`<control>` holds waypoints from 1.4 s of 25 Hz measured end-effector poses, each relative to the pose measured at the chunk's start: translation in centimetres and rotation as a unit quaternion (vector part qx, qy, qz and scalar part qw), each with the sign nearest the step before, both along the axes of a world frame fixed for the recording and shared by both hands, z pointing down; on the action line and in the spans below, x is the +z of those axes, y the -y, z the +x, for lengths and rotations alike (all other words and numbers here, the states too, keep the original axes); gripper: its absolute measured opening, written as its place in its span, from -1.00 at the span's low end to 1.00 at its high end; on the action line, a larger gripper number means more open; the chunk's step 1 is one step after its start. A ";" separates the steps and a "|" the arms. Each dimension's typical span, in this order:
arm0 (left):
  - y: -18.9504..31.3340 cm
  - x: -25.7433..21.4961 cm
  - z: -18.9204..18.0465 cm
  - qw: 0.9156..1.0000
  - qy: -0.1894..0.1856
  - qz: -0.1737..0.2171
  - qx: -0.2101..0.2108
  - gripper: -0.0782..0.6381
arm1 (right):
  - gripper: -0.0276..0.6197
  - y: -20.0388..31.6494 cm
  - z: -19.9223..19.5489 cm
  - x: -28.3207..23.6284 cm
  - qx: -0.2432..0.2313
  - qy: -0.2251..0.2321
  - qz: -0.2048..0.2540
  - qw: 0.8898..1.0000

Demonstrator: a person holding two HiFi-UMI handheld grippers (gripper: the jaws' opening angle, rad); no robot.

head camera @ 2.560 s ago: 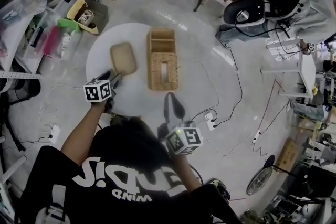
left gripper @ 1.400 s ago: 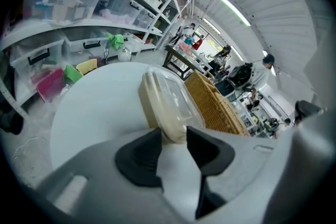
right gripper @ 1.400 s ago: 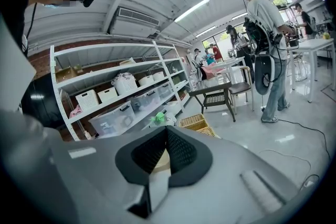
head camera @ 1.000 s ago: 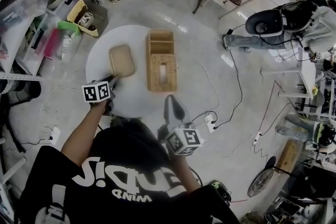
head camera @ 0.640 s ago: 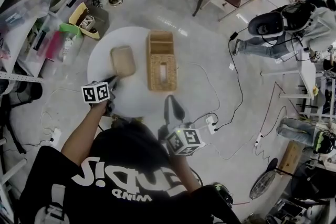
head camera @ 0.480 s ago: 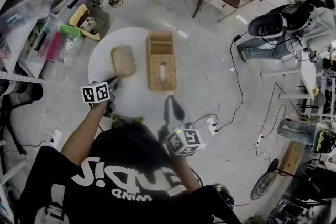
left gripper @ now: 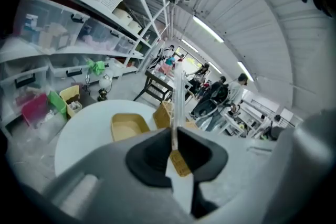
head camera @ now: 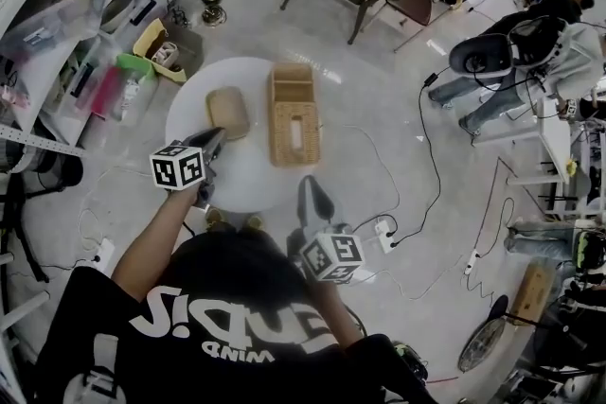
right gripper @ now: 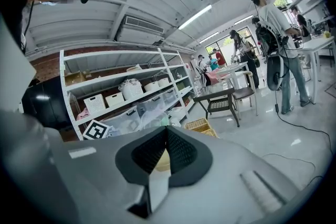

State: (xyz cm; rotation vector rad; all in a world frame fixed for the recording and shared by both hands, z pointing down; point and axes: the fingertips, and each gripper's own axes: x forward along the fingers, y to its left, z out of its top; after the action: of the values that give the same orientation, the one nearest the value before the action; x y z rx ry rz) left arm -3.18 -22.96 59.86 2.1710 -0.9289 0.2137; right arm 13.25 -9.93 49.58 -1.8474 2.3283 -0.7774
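The left gripper (head camera: 214,143) has its jaws pressed together on a thin clear lid (left gripper: 177,99). The lid stands upright and edge-on between them, rising above the jaw tips. The gripper hangs over the near-left part of the round white surface (head camera: 242,177), pointing toward the far edge.

Just beyond it, on the left half of the surface, sits a tan container (head camera: 227,112), open-topped and shallow, with rounded corners. Beside the container, close but apart, a wicker basket (head camera: 293,114) takes up the right side of the surface, its long side running from near to far. The basket's far end reaches the far edge of the surface.

The right gripper (right gripper: 167,150) has its jaws fully together with nothing between them. It is held off the near-right edge of the surface, above the floor (head camera: 379,109), well apart from the basket.
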 end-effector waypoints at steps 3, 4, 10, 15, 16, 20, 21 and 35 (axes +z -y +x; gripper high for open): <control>0.2 -3.2 -0.1 0.999 0.009 0.037 -0.003 -0.68 | -0.91 -0.3 -0.1 -0.4 -0.003 0.000 0.007 1.000; 0.2 -4.3 -0.3 0.999 0.012 0.049 -0.003 -0.68 | -0.92 -0.3 -0.2 -0.6 -0.003 0.000 0.010 1.000; -1.0 -10.5 -1.6 0.995 0.008 0.103 -0.014 -0.68 | -0.92 -0.8 -0.5 -2.1 -0.008 -0.007 0.026 1.000; -3.0 -14.0 -2.8 0.988 0.028 0.151 -0.021 -0.68 | -0.92 -1.0 -0.7 -3.5 -0.014 -0.013 0.045 0.999; -3.5 -14.6 -3.0 0.986 0.033 0.161 -0.021 -0.68 | -0.91 -1.0 -0.7 -3.8 -0.016 -0.014 0.048 0.999; -5.5 -16.0 -3.9 0.982 0.040 0.183 -0.016 -0.68 | -0.91 -1.2 -0.9 -4.5 -0.019 -0.015 0.056 0.998; -6.0 -16.2 -4.1 0.981 0.041 0.187 -0.016 -0.68 | -0.91 -1.2 -1.0 -4.6 -0.020 -0.015 0.058 0.998; -10.3 -16.0 -7.5 0.968 0.074 0.228 -0.070 -0.68 | -0.91 -2.0 -1.9 -5.2 -0.021 -0.046 0.075 0.996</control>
State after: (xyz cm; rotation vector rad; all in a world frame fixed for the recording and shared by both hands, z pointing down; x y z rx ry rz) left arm -10.66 -12.64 43.91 2.5168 -1.3155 0.0979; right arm 11.32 -7.95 44.39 -1.8142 2.4142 -0.5157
